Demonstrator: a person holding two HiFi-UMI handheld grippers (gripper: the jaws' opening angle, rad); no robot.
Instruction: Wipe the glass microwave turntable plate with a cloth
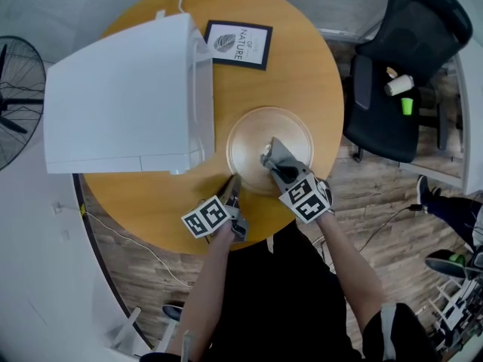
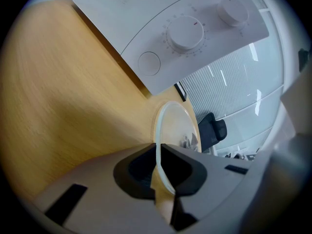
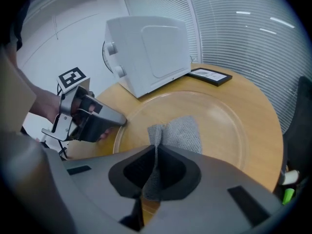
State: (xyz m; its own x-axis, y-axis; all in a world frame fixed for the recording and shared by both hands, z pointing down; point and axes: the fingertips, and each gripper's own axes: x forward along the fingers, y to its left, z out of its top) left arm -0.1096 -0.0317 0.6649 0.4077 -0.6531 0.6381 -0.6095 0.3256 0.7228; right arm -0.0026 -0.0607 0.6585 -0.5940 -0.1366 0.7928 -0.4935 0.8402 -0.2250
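The clear glass turntable plate (image 1: 253,130) lies flat on the round wooden table (image 1: 302,59), right of the white microwave (image 1: 121,96). My left gripper (image 1: 233,188) is shut on the plate's near-left rim (image 2: 158,145); the thin glass edge runs between its jaws. My right gripper (image 1: 270,157) is over the plate's near part, shut on a grey cloth (image 3: 179,133) whose free end lies spread on the glass plate (image 3: 229,126). In the right gripper view the left gripper (image 3: 122,122) shows at the plate's left edge.
A black-framed card (image 1: 238,44) lies at the table's far side. The microwave's dials (image 2: 185,32) face the left gripper. A black office chair (image 1: 404,66) stands to the right, a fan (image 1: 15,89) to the left. The table's near edge runs just below both grippers.
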